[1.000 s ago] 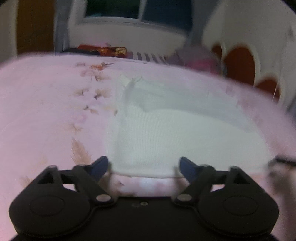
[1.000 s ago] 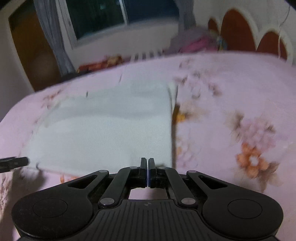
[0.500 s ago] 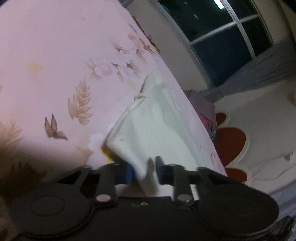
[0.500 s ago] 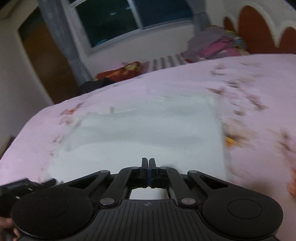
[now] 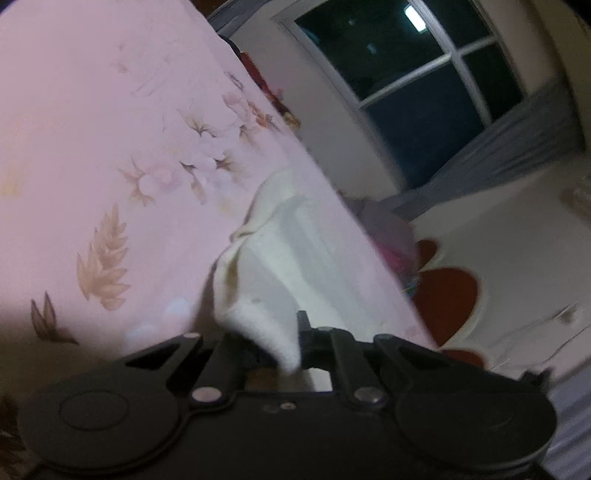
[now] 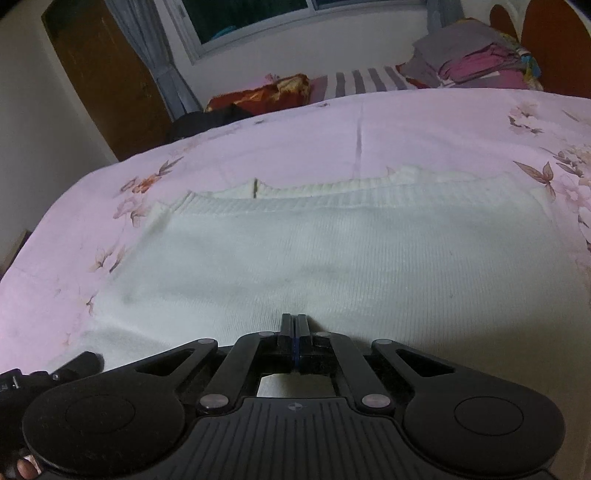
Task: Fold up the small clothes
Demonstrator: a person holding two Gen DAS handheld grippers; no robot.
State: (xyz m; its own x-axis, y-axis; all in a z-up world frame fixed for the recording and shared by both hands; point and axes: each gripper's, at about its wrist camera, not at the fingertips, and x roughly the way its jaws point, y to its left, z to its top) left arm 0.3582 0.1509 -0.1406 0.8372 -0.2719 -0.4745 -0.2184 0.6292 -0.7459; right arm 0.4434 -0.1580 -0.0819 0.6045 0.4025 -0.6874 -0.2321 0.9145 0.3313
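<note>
A white knit garment (image 6: 332, 251) lies spread flat on the pink floral bedspread (image 6: 443, 122), its ribbed hem at the far side. My right gripper (image 6: 294, 325) is shut on the garment's near edge. In the left wrist view the same garment (image 5: 280, 236) runs away from the camera, and my left gripper (image 5: 284, 343) is shut on its near left corner, which bunches up between the fingers. The left gripper also shows in the right wrist view (image 6: 74, 365) at the bottom left, at the garment's corner.
A stack of folded clothes (image 6: 476, 62) sits at the far right by the red-and-white headboard (image 6: 554, 48). A red-orange bundle (image 6: 266, 96) and a striped cloth (image 6: 365, 81) lie at the bed's far edge under the window (image 6: 258, 14). A wooden wardrobe (image 6: 99, 74) stands left.
My left gripper has gone from open in front of the garment's edge to shut on its near left corner, and it has tilted sharply. My right gripper stays shut on the near edge.
</note>
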